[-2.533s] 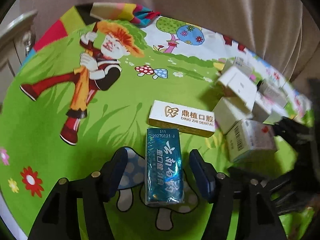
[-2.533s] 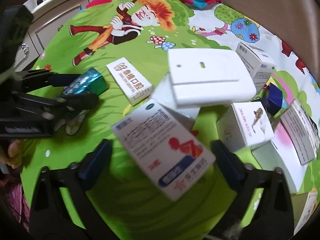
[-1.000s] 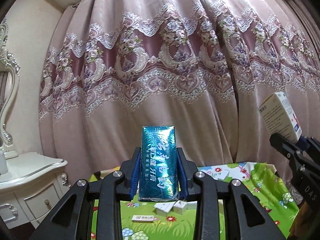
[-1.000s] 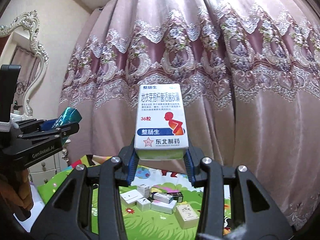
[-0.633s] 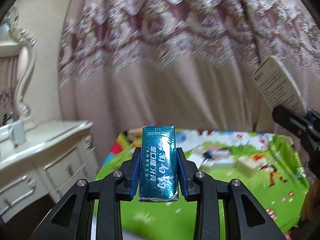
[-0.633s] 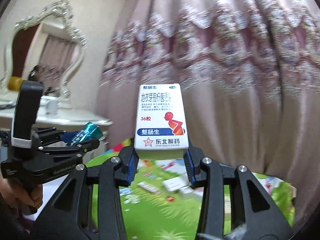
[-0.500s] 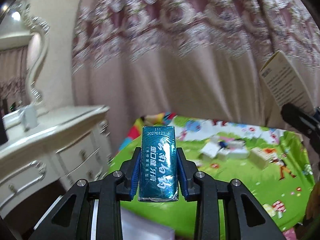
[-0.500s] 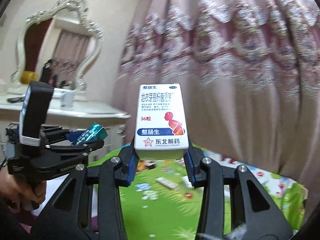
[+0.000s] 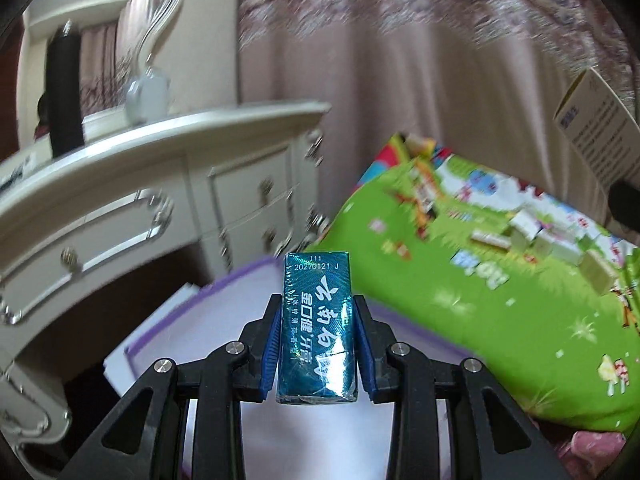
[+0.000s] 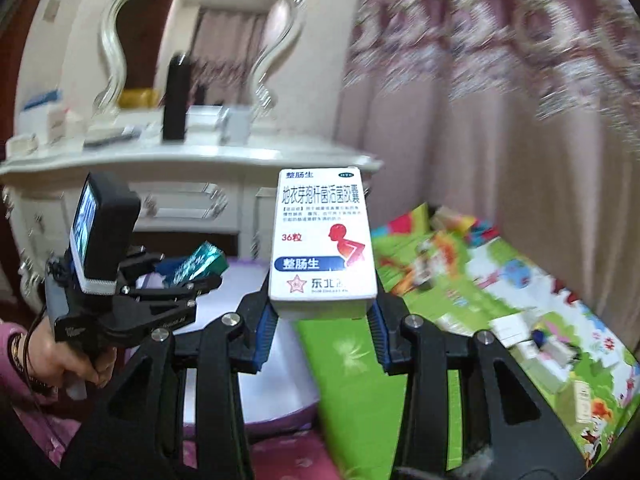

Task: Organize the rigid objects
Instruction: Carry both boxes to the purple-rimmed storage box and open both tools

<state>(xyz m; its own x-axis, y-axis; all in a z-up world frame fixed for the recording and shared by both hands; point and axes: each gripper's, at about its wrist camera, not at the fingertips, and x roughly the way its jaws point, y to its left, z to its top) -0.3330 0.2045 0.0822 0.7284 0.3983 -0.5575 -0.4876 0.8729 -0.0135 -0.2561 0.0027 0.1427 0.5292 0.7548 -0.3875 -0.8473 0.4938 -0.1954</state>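
Only right wrist shows hand (image 10: 60,360) holding left gripper (image 10: 188,276).

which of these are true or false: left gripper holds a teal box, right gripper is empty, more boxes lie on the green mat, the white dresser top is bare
1. The left gripper holds a teal box. True.
2. The right gripper is empty. False: it is clamped on a white medicine box.
3. More boxes lie on the green mat. True: several small boxes are scattered there.
4. The white dresser top is bare. False: a tall black object and other items stand on it.
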